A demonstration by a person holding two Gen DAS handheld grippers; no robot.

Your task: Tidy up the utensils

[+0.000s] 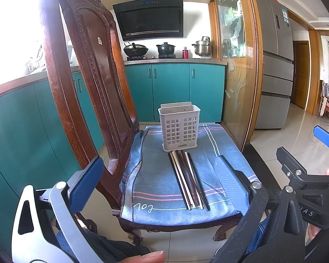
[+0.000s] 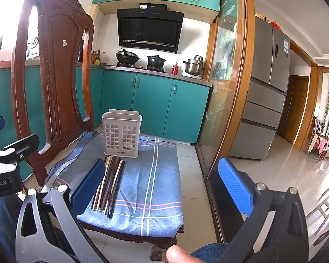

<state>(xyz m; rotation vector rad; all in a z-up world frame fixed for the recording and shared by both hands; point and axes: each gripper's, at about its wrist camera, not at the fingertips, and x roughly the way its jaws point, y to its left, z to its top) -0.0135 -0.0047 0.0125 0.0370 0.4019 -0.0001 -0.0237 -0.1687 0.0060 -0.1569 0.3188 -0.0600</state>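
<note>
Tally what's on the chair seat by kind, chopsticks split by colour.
Holder: 1
Cloth: 1
Black chopsticks: at least 2
Cream chopsticks: at least 2
Brown chopsticks: at least 2
Total: at least 8. The chopsticks overlap, so I cannot tell the exact count.

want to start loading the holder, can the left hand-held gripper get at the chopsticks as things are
Probably yes. The left hand-held gripper is open and empty, and the chopsticks lie bare on the blue cloth straight ahead, with nothing on them. The utensil holder stands just beyond their far ends.
</note>
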